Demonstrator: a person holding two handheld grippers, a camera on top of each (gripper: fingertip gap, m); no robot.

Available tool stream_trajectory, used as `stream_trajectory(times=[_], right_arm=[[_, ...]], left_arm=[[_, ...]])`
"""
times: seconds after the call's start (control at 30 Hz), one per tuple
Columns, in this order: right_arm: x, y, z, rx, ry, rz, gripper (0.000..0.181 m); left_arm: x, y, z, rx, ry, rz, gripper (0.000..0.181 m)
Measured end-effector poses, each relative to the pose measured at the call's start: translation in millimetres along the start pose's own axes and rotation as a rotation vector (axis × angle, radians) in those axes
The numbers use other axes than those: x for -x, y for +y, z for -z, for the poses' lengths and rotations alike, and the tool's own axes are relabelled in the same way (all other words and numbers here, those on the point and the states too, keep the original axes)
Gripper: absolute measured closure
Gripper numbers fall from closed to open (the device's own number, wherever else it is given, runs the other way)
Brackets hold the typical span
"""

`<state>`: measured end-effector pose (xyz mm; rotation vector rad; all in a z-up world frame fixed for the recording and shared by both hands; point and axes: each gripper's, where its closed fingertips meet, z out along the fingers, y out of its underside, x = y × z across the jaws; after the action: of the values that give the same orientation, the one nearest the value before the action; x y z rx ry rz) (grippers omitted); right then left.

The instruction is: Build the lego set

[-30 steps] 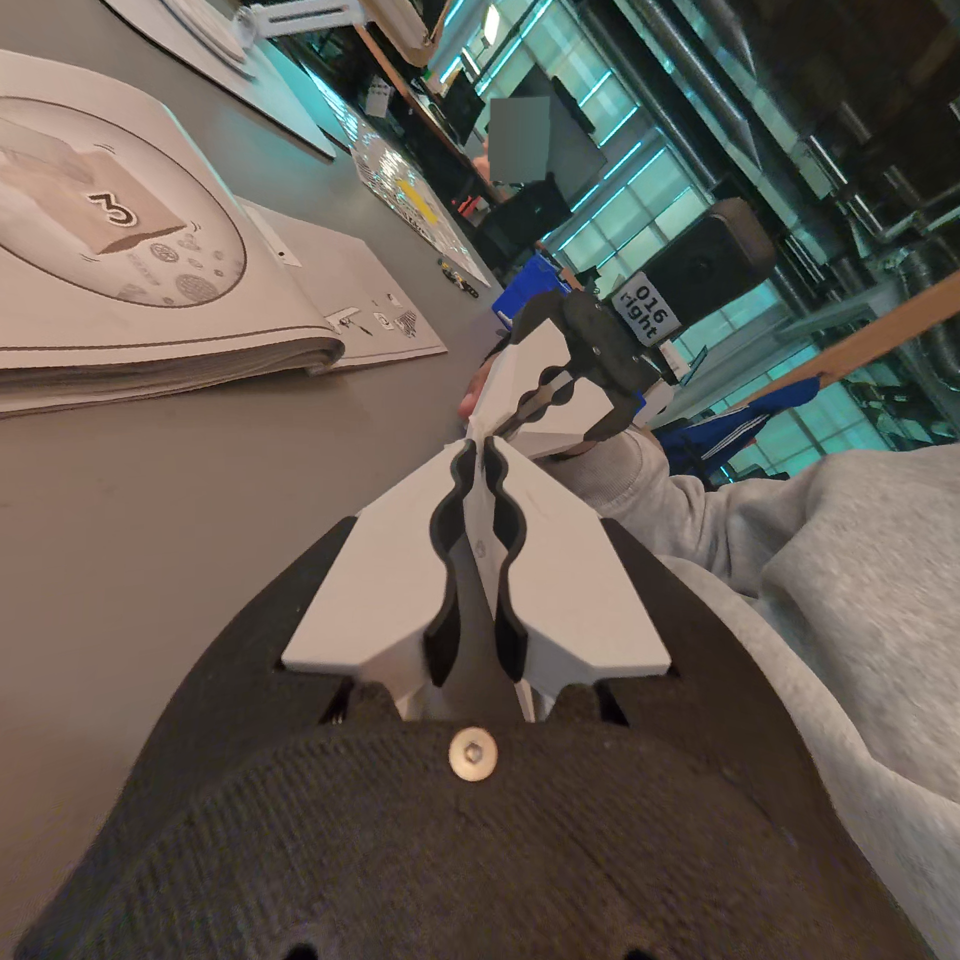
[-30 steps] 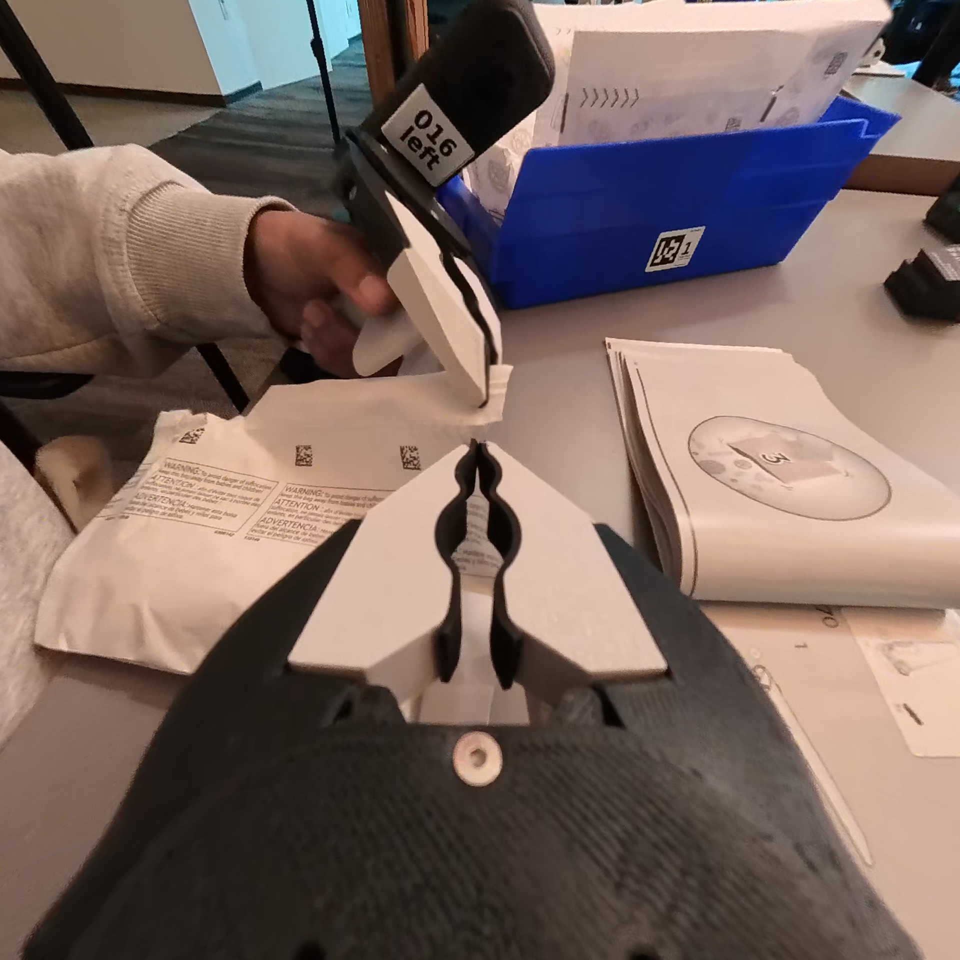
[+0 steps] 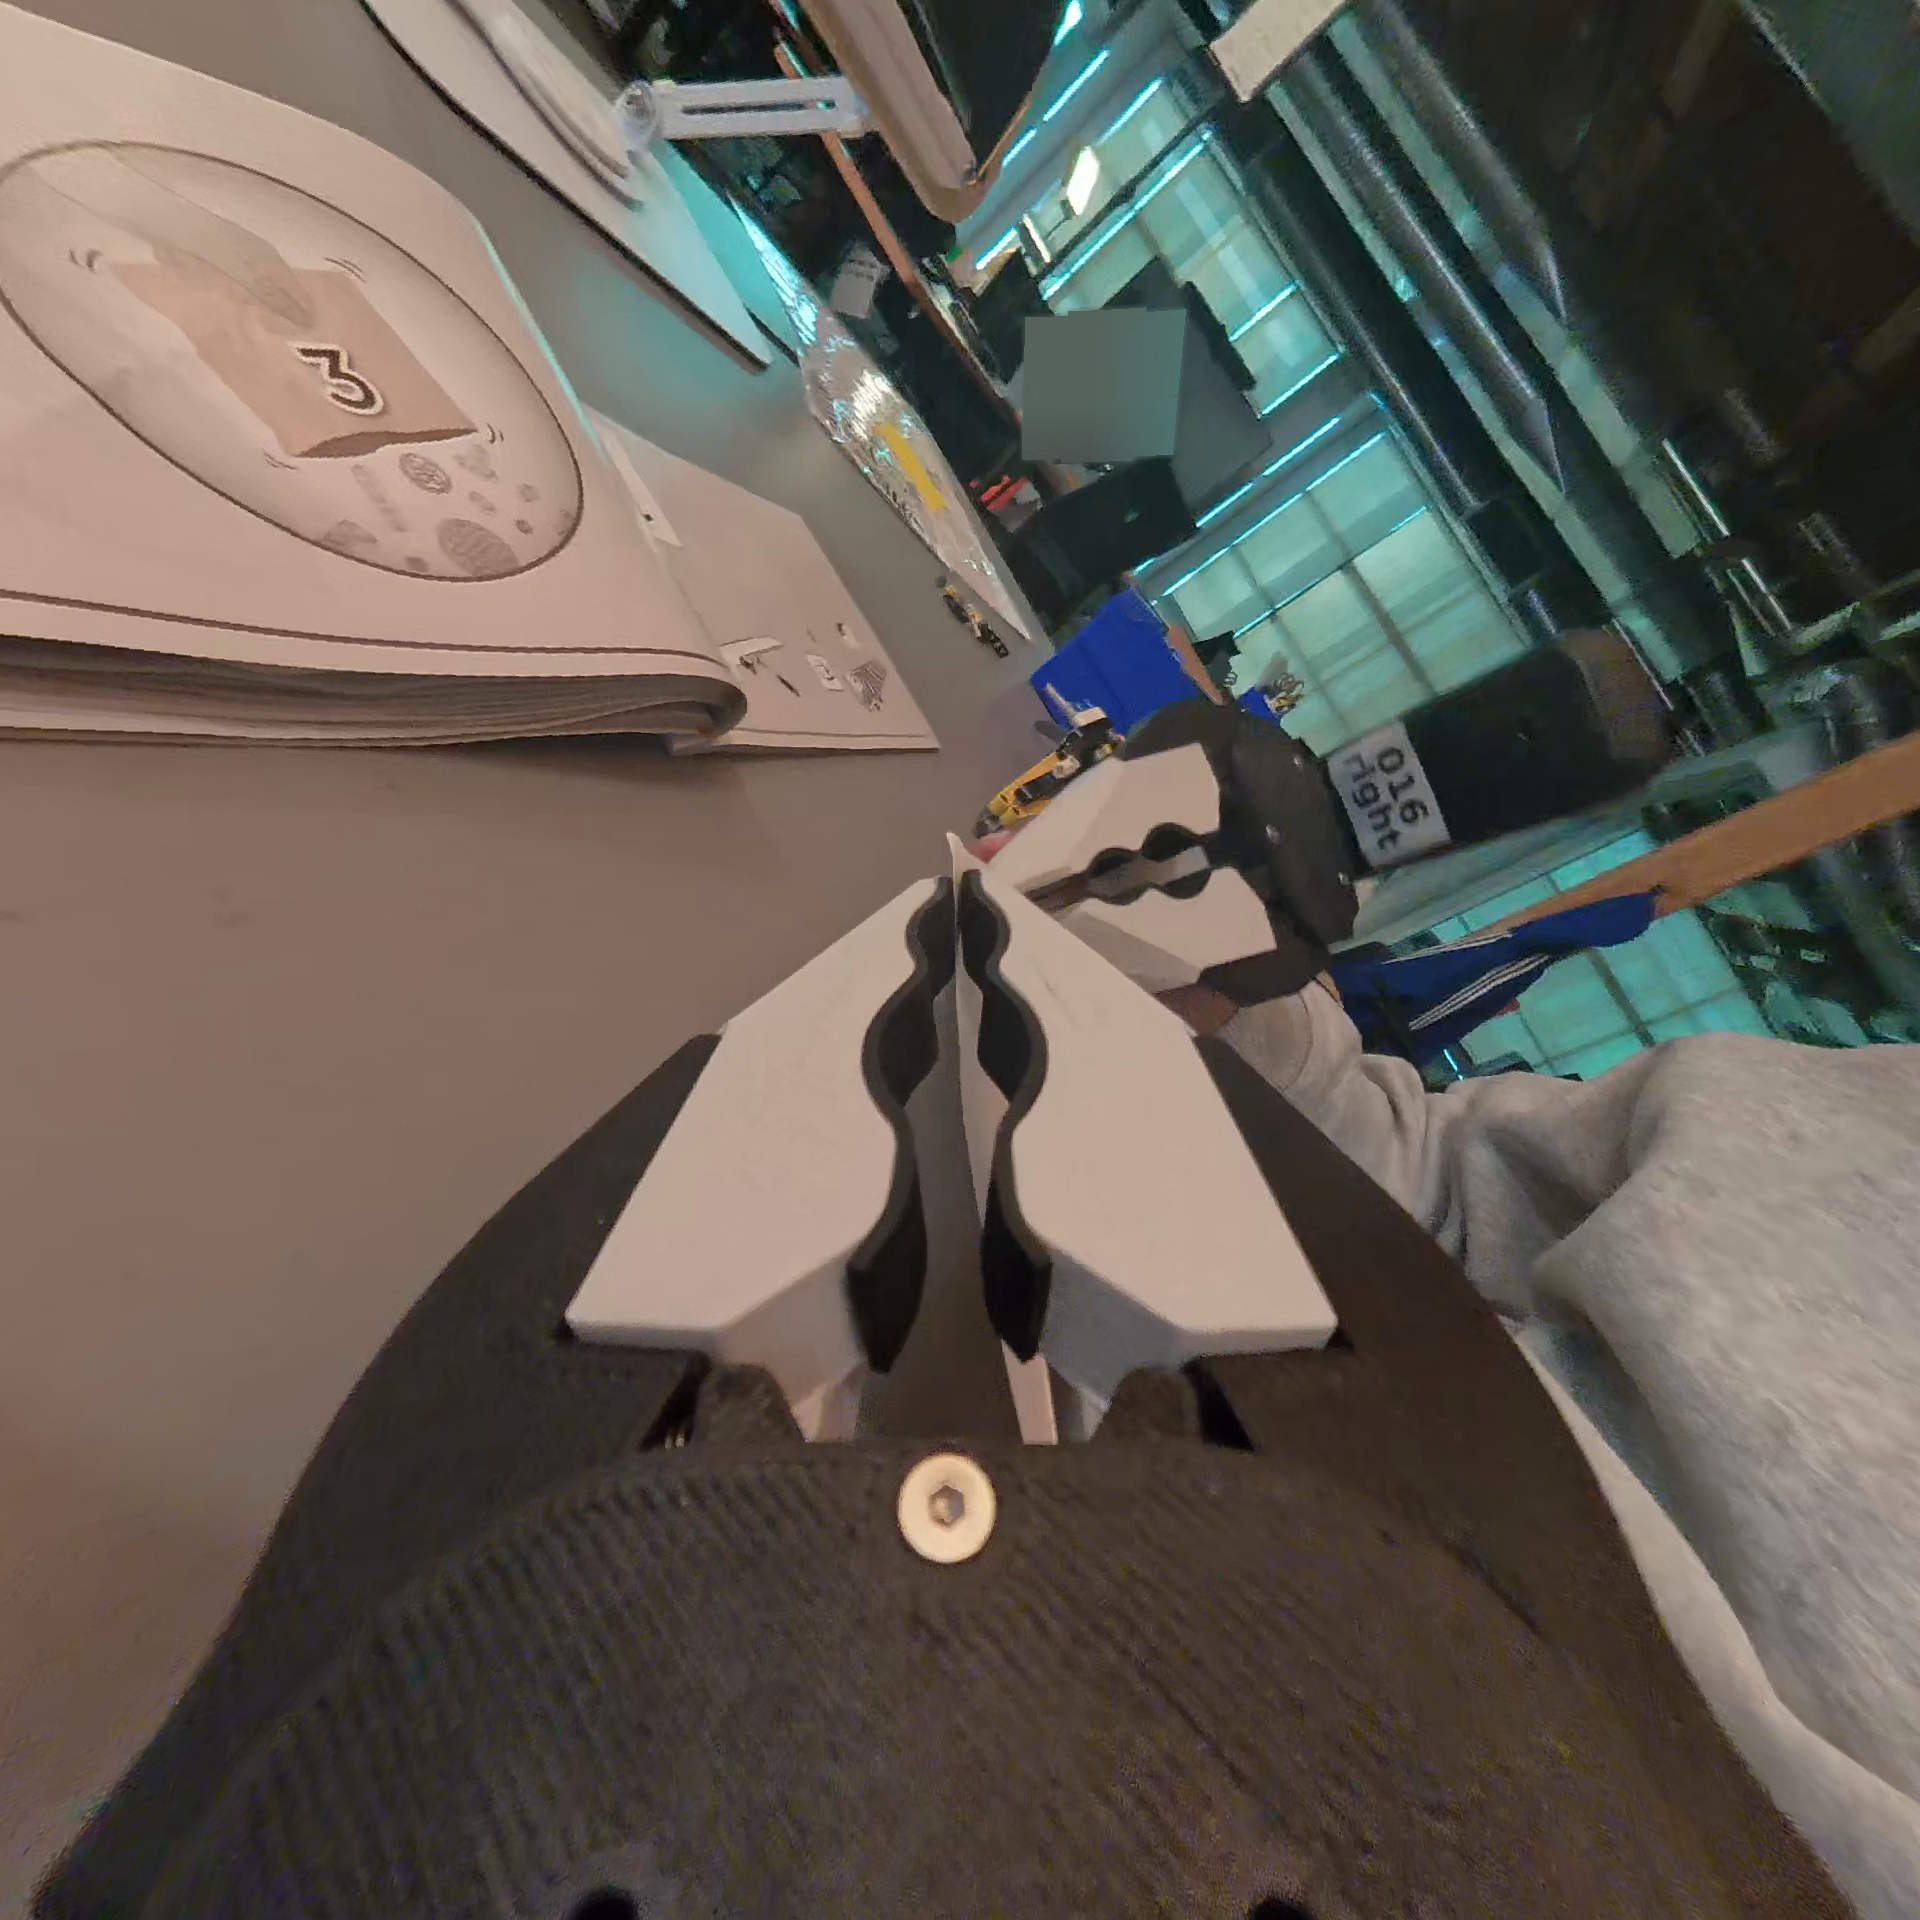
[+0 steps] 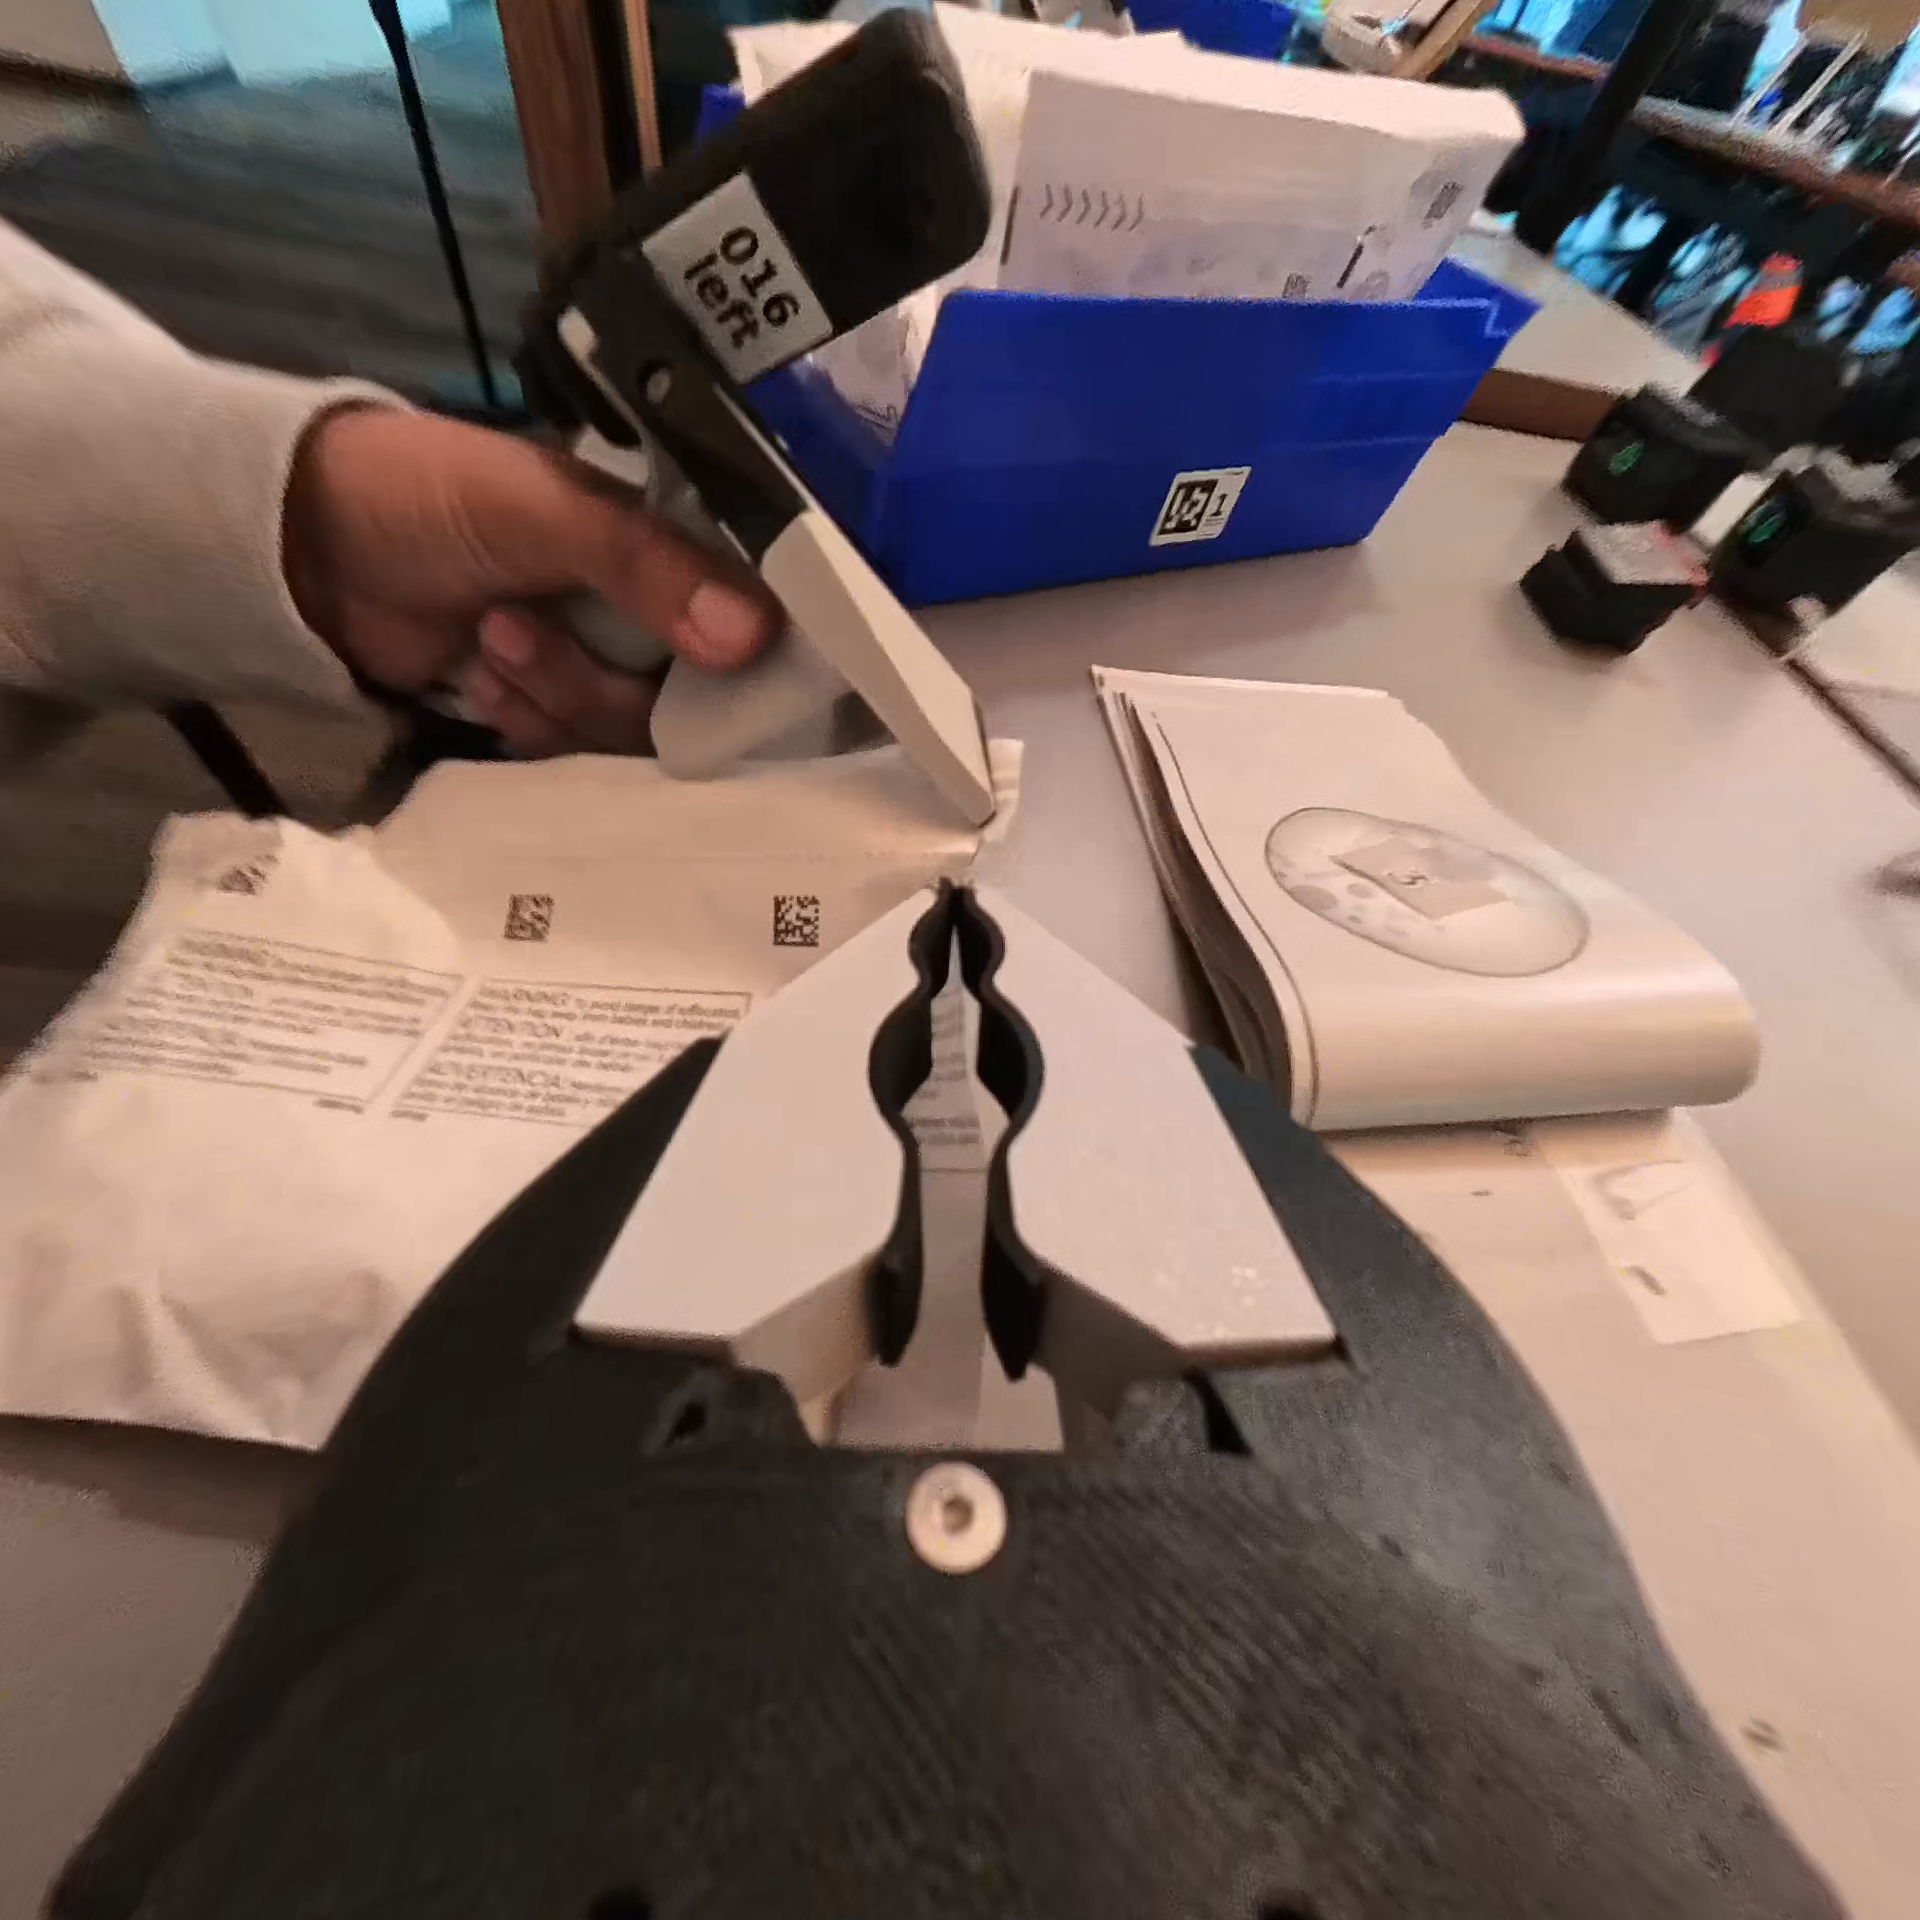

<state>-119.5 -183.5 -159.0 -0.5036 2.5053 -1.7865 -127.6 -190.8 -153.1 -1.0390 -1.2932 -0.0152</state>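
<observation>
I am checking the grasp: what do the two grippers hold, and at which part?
Both hold the white paper bag at its top right corner: left gripper and right gripper, jaws shut.

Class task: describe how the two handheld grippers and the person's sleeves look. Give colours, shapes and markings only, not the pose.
Each gripper, left and right, has two pale grey wedge fingers with wavy black inner pads, a textured black body with a silver screw, and a white printed label on a black block. The sleeves are light grey knit with ribbed cuffs.

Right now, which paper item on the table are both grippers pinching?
The white paper bag, clamped at its corner by left gripper and right gripper; the instruction booklet lies untouched beside it.
</observation>
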Motion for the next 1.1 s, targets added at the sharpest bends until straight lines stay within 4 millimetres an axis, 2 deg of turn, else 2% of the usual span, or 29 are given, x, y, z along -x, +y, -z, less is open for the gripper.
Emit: stream_trajectory(times=[0.03, 0.2, 0.43, 0.47, 0.5, 0.57, 0.6, 0.8, 0.93, 1.1], right_arm=[[-1.6, -1.0, 0.5, -0.007, -0.021, -0.054, 0.181], [-2.5, -6.1, 3.0, -0.044, -0.128, -0.247, 0.181], [2.1, -7.5, 6.2, -0.053, -0.187, -0.287, 0.181], [2.6, -8.4, 6.6, -0.06, -0.193, -0.295, 0.181], [2.4, -9.1, 7.3, -0.066, -0.195, -0.303, 0.181], [2.3, -10.1, 8.5, -0.074, -0.206, -0.322, 0.181], [2.4, -10.2, 9.0, -0.076, -0.208, -0.325, 0.181], [-0.7, -10.3, 7.2, -0.077, -0.135, -0.267, 0.181], [-2.2, -14.2, 10.4, -0.111, -0.097, -0.236, 0.181], [-3.1, -16.6, 11.0, -0.123, -0.032, -0.143, 0.181]], left_arm=[[-0.3, -0.8, -0.1, -0.002, 0.001, -0.009, 0.181], [-5.0, 4.1, -2.3, 0.035, 0.031, -0.024, 0.181], [-10.6, 6.6, -4.1, 0.047, 0.057, -0.049, 0.18], [-9.4, 8.7, -5.8, 0.064, 0.05, -0.045, 0.169], [-9.9, 10.5, -6.8, 0.08, 0.051, -0.047, 0.166], [-16.5, 13.2, -6.7, 0.095, 0.092, -0.063, 0.181], [-16.8, 13.0, -6.8, 0.093, 0.09, -0.07, 0.181], [-10.7, 6.1, -8.5, 0.034, 0.05, -0.026, 0.181], [-15.2, 3.6, -9.5, 0.005, 0.11, 0.072, 0.181], [-17.8, 3.1, -8.6, -0.002, 0.139, 0.097, 0.181]])
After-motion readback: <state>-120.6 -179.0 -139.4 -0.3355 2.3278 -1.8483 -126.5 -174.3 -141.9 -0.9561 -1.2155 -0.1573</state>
